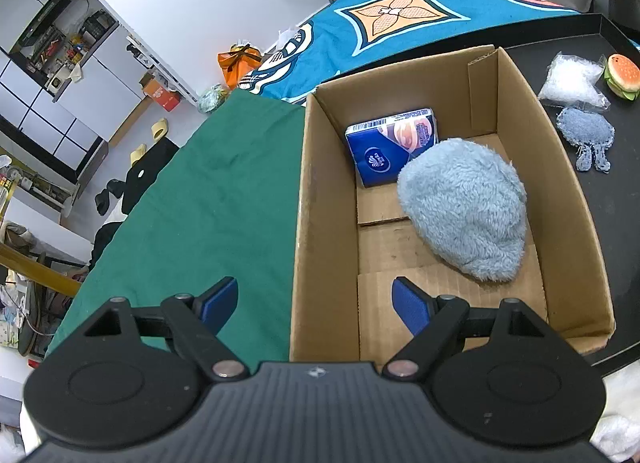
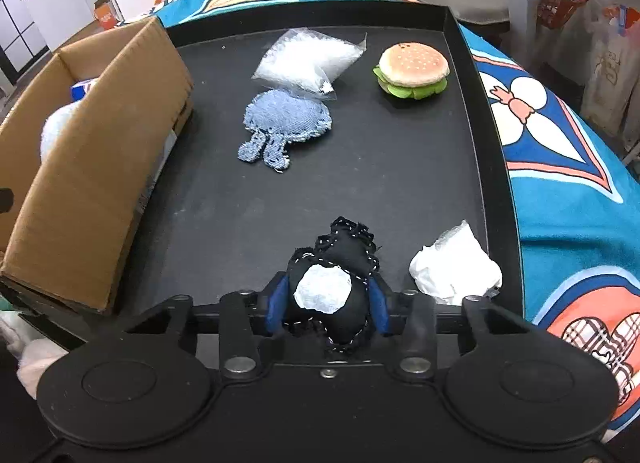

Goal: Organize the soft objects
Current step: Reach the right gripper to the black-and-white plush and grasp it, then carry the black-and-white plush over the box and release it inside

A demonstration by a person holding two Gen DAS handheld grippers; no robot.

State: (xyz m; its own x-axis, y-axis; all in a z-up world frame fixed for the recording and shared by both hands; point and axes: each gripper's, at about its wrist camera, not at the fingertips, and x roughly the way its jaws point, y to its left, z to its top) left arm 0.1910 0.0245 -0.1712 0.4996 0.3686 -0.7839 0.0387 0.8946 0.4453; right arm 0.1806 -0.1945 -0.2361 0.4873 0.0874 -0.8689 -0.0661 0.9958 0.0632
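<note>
A cardboard box (image 1: 308,199) holds a fluffy light-blue plush (image 1: 464,211) and a blue tissue pack (image 1: 392,147). My left gripper (image 1: 316,303) is open and empty above the box's near-left wall. My right gripper (image 2: 328,299) is shut on a black stitched plush with a white patch (image 2: 332,283), over the near end of the black tray (image 2: 476,111). On the tray lie a denim plush (image 2: 280,123), a clear plastic bag (image 2: 308,59), a burger plush (image 2: 412,71) and a white bag (image 2: 456,267). The box (image 2: 92,167) stands at the tray's left.
A green cloth (image 1: 216,199) covers the surface left of the box. A blue patterned cloth (image 2: 568,167) lies to the right of and behind the tray. The tray has a raised rim. Shelves and clutter stand on the floor far left.
</note>
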